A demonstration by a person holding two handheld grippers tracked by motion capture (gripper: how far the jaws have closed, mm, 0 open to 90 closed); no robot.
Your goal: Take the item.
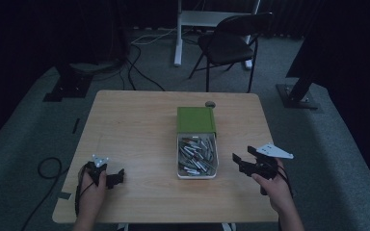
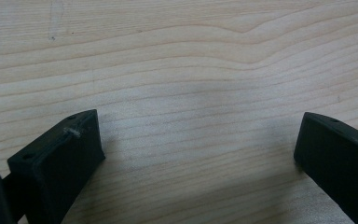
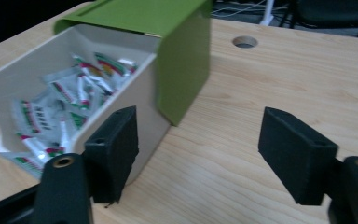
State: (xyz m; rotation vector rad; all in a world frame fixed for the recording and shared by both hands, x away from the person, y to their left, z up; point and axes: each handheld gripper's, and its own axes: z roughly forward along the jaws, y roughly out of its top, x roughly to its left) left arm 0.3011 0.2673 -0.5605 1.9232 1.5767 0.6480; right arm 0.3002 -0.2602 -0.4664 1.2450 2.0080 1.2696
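The box [image 1: 197, 142] is laid with its long axis running away from the person, its green sleeve [image 1: 196, 119] at the far end. The right gripper [image 1: 244, 160] is held beside it with jaws apart, nothing between them. The left gripper [image 1: 118, 176] is likewise held agape over the table [image 1: 135, 120].

The right gripper [image 3: 198, 149] hangs over the wooden table [image 3: 270, 84], its two black jaws apart with nothing between them. Just left of the near jaw stands a white drawer [image 3: 142, 107] of small printed packets [image 3: 70, 93], pulled out of a green sleeve [image 3: 182, 60]. Farther right, a round hole [image 3: 244, 42] pierces the tabletop.
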